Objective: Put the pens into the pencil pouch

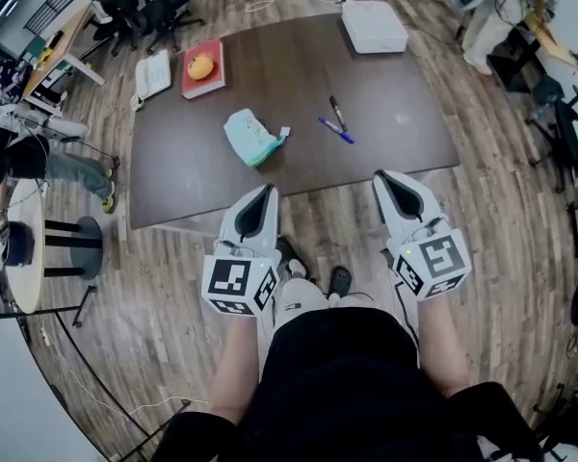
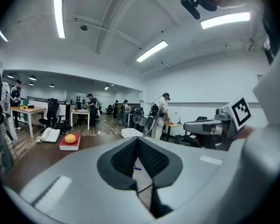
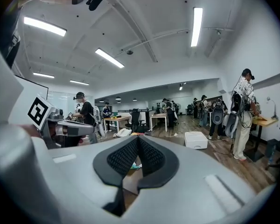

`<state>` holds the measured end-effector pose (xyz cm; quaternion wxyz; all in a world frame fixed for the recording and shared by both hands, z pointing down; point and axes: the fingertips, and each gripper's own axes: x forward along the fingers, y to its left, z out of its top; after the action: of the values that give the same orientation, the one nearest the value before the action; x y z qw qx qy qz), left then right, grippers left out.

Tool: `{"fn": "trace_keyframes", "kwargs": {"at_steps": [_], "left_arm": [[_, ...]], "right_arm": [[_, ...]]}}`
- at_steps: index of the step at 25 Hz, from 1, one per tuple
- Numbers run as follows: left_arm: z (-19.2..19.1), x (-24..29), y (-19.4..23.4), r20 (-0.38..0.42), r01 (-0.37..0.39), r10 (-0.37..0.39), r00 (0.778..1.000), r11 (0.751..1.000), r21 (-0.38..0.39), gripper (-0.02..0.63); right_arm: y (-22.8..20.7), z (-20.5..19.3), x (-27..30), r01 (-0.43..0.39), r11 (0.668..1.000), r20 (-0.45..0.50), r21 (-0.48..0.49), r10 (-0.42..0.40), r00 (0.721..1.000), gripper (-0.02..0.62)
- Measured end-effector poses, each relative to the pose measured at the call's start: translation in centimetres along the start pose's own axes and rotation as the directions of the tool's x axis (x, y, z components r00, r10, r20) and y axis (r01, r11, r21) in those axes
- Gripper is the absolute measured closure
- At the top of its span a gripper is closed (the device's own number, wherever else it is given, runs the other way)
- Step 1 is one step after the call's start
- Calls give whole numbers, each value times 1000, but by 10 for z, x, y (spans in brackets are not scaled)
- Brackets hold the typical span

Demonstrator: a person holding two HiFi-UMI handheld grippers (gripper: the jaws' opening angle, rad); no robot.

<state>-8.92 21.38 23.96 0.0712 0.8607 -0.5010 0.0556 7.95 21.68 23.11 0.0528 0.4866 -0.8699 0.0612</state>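
Readiness, by the look of it, with nothing picked up so far. Holds the left gripper and the right gripper side by side at lower centre of the head view, short of the near edge of the worktop and over the wooden floor, probably as a rest pose before reaching in. Shows both pairs of jaws together at the tips, clamped on nothing. Points both almost level, so each gripper view looks across the worktop rather than down on it.

Places the teal pencil pouch flat at the middle of the worktop, just above the left gripper in the head view, its pale end turned right toward the pens. Sets the blue pen and the black pen close together just right of the pouch, well apart from both grippers. Cannot tell whether the pouch is unzipped.

Leaves a red book carrying an orange fruit, a white phone and a white box along the upper part of the frame, away from the working space.

Suggests the right gripper for the pens and the left for steadying the pouch, each lying nearer that side; calls for opening the jaws first.
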Motion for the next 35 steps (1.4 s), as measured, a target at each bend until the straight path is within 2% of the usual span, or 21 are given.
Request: {"fn": "trace_keyframes", "kwargs": {"at_steps": [14, 26, 35], "left_arm": [[-7, 11, 25, -25, -2, 2, 1000, 1000, 11, 597], [6, 34, 89, -10, -8, 8, 1000, 1000, 21, 552], [9, 68, 128, -21, 24, -23, 1000, 999, 34, 499]], "right_arm": [[4, -8, 25, 20, 1000, -43, 5, -20, 999, 584], [16, 4, 94, -12, 1000, -66, -1, 12, 998, 583], [8, 9, 143, 11, 1000, -92, -16, -12, 996, 557]]}}
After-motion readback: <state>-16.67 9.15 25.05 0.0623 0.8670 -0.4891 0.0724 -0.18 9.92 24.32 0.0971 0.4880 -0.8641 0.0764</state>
